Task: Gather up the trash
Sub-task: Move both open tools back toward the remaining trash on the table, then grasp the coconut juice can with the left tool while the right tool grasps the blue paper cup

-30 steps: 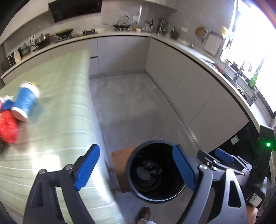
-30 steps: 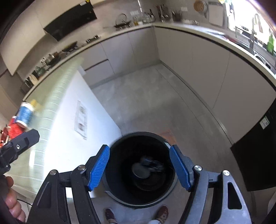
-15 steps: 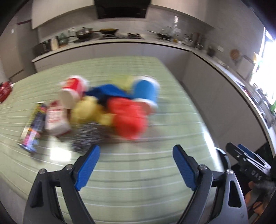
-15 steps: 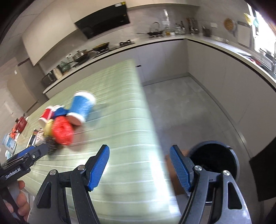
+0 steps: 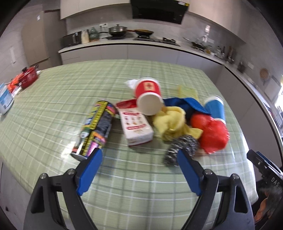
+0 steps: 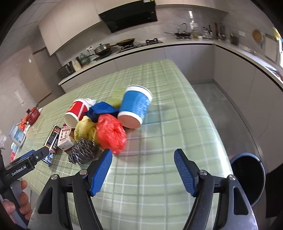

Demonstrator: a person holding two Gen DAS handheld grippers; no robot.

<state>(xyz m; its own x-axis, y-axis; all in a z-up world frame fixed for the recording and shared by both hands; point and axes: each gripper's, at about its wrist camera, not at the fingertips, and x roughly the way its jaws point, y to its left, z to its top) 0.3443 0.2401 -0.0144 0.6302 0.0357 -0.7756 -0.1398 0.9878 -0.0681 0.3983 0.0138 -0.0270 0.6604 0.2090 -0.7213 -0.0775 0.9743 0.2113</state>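
Trash pile mid-table on green checked tablecloth (image 5: pixel 53 99): red paper cup (image 5: pixel 149 96), blue paper cup (image 6: pixel 135 108), crumpled red plastic bag (image 6: pixel 110 133), steel scourer (image 5: pixel 182 147), yellow cloth (image 5: pixel 170 122), printed can (image 5: pixel 96 127), carton (image 5: pixel 135 127). Left gripper (image 5: pixel 139 169) and right gripper (image 6: pixel 143 169) spread wide, empty, over bare near edge. Round black bin (image 6: pixel 247 177) beside right edge.

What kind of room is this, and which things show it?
Most likely a home kitchen: a range hood hangs above a stove with a pan, a long counter runs along the cabinets, and a table holds trash.
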